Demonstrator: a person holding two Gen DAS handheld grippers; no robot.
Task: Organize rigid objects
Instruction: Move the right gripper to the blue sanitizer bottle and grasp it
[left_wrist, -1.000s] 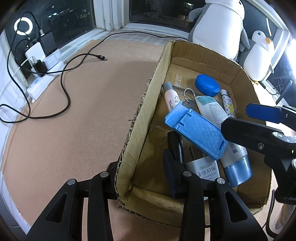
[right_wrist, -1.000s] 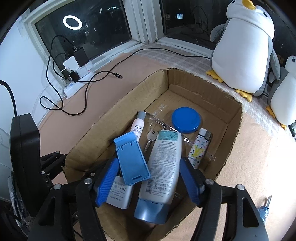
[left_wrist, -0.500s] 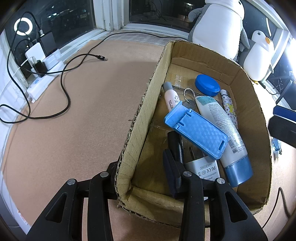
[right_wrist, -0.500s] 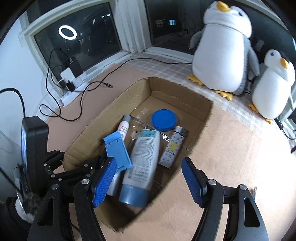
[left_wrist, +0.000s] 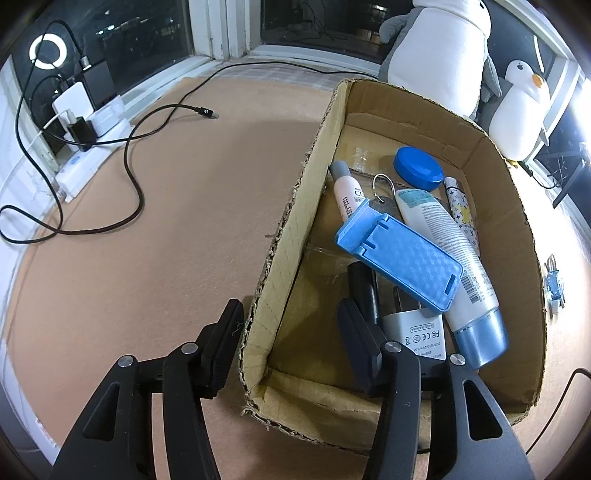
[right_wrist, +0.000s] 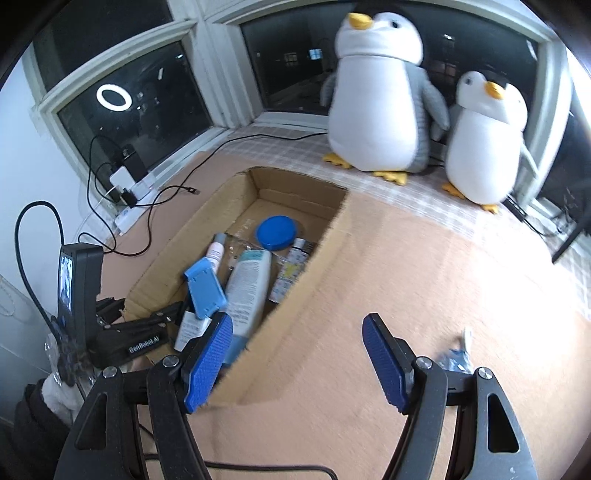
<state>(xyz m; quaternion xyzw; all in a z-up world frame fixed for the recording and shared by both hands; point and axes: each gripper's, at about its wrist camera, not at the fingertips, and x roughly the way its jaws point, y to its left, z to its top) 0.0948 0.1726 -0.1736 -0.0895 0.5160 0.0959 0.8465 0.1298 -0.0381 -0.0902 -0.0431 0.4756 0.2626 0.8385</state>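
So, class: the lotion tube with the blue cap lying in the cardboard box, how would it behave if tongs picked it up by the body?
The lotion tube looks like soft plastic, so its body would probably give under a squeeze. Its smooth, glossy skin may slip. Its blue cap looks stiffer, likely the surer place to hold. The blue phone stand rests across it and would probably slide off.

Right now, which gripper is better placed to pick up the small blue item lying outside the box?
Right. The right gripper is open beside the blue item on the mat; the left gripper straddles the box's far wall.
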